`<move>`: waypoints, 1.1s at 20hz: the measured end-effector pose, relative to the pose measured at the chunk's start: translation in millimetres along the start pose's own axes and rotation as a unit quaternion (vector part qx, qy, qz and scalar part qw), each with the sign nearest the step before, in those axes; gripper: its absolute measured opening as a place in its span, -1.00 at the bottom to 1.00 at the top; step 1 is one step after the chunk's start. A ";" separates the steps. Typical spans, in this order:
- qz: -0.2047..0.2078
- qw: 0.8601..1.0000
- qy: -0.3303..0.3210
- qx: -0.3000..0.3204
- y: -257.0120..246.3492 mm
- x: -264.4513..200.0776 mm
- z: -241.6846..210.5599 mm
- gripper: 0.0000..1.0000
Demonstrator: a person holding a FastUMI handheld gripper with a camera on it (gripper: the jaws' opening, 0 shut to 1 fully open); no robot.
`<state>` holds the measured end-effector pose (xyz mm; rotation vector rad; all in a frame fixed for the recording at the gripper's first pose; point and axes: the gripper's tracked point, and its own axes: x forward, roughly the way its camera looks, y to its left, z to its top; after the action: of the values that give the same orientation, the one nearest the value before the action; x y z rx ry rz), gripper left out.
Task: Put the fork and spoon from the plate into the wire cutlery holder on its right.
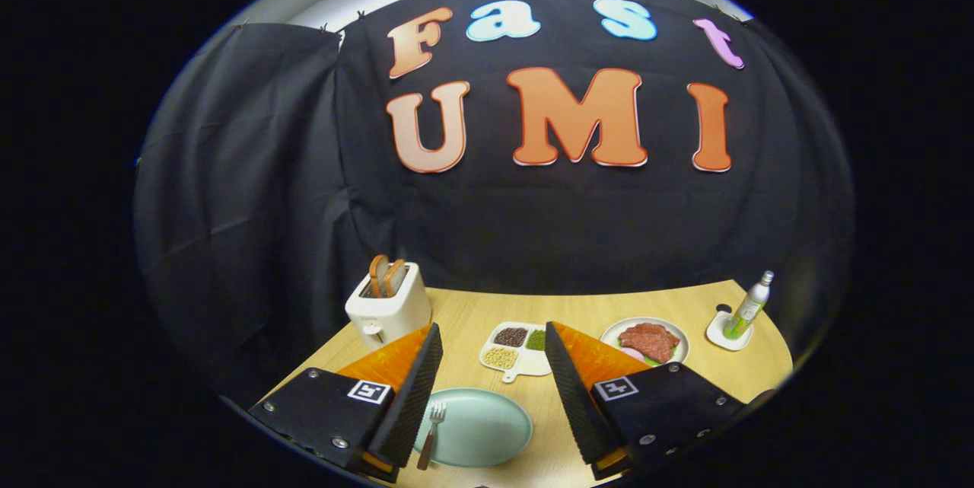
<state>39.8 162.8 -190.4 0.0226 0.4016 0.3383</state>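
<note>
1. The hand-held gripper [491, 397] hangs above the near part of a light wooden tabletop [578, 313], its two fingers spread wide apart with nothing between them but the scene below; they touch no object.
2. Between the fingers, nearest of all, lies a pale green plate [487, 427]. Its left part is hidden behind the left finger.
3. A fork [431, 433] rests on the left side of that plate, tines pointing away towards the far side, its brownish handle running back over the near rim, just beside the inner face of the left finger. I cannot make out a spoon on the visible part of the plate.
4. Just beyond the plate, still in the gap between the fingers, sits a white divided dish [515, 351] with a small handle tab, holding dark beans, pale beans and a green portion in separate compartments.
5. Beyond the right finger stands a white plate of red meat [649, 341] with a few garnishes.
6. Further right, a slim green-and-white bottle [749, 305] stands upright on a small white base [727, 332].
7. Beyond the left finger, a white toaster [388, 305] holds two slices of toast [386, 276] sticking up from its slots, near the back edge of the tabletop.
</note>
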 end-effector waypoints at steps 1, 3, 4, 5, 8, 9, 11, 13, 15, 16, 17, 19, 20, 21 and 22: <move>0.008 1.000 0.007 -0.002 8.1 4.4 -4.2 0.64; 0.023 0.999 0.025 -0.005 25.6 13.7 -15.5 0.64; 0.030 0.999 0.036 -0.006 34.1 19.2 -22.3 0.64; 0.037 0.998 0.052 -0.007 40.3 22.9 -30.4 0.64; 0.052 0.987 0.149 -0.003 54.0 34.8 -82.9 0.64; 0.059 0.981 0.183 0.003 60.5 37.1 -101.5 0.65; 0.069 0.971 0.231 0.007 71.1 43.4 -128.8 0.65; 0.075 0.962 0.264 -0.003 81.6 48.8 -149.8 0.63; 0.080 0.948 0.306 -0.014 85.3 50.4 -174.4 0.60; 0.081 0.940 0.331 -0.016 86.2 50.6 -186.8 0.60; 0.085 0.931 0.354 -0.014 88.2 48.5 -197.5 0.59; 0.086 0.910 0.405 -0.014 90.4 46.8 -222.5 0.55; 0.081 0.901 0.427 -0.017 88.0 47.1 -233.5 0.54; 0.081 0.892 0.444 -0.019 87.8 45.7 -243.4 0.52; 0.077 0.885 0.458 -0.022 87.3 45.8 -251.2 0.49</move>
<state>-45.6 248.9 -431.4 -0.1587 1.3397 0.5065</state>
